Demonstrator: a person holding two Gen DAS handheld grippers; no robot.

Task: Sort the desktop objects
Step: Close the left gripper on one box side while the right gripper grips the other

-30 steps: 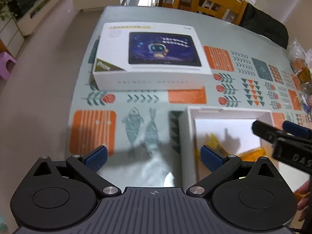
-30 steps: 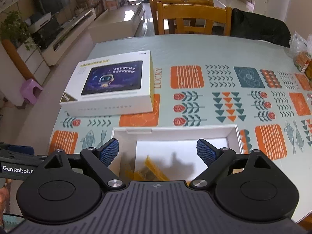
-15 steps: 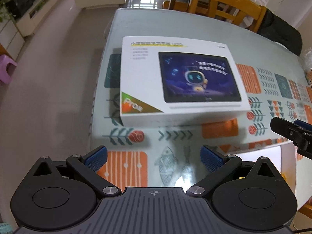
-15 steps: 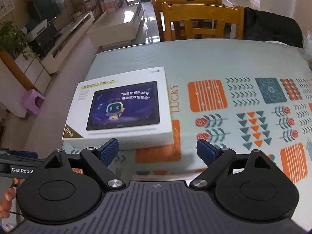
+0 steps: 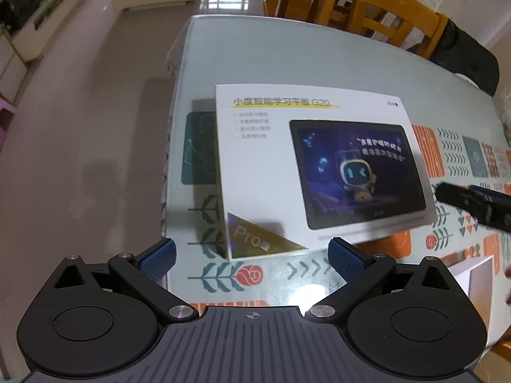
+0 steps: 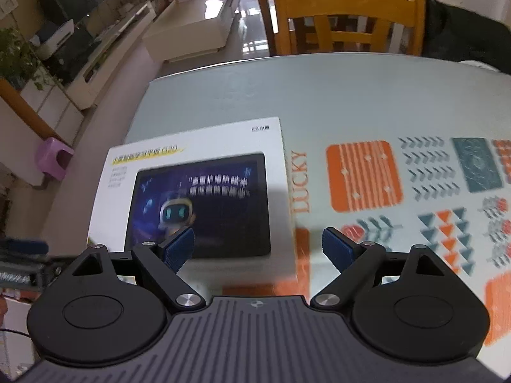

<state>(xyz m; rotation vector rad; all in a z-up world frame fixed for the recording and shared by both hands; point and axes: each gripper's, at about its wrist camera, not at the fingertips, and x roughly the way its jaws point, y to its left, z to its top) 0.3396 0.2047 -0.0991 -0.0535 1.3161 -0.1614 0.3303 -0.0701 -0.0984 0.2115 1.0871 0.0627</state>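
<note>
A white tablet box (image 5: 313,166) with a robot picture lies flat on the patterned table (image 5: 287,63); it also shows in the right wrist view (image 6: 198,191). My left gripper (image 5: 252,260) is open and empty, just short of the box's near left corner. My right gripper (image 6: 258,249) is open and empty, over the box's near right corner. The right gripper's fingers (image 5: 472,202) show at the right edge of the left wrist view. A corner of the open white tray (image 5: 476,281) shows at the right.
Wooden chairs (image 6: 345,19) stand at the table's far side, with a dark bag (image 5: 466,60) on one. The table's left edge drops to the floor (image 5: 80,127). A purple stool (image 6: 52,161) stands on the floor at the left.
Both grippers have moved forward and left, away from the white tray with yellow items, toward the tablet box. The box looks larger and closer. Both stay open.
</note>
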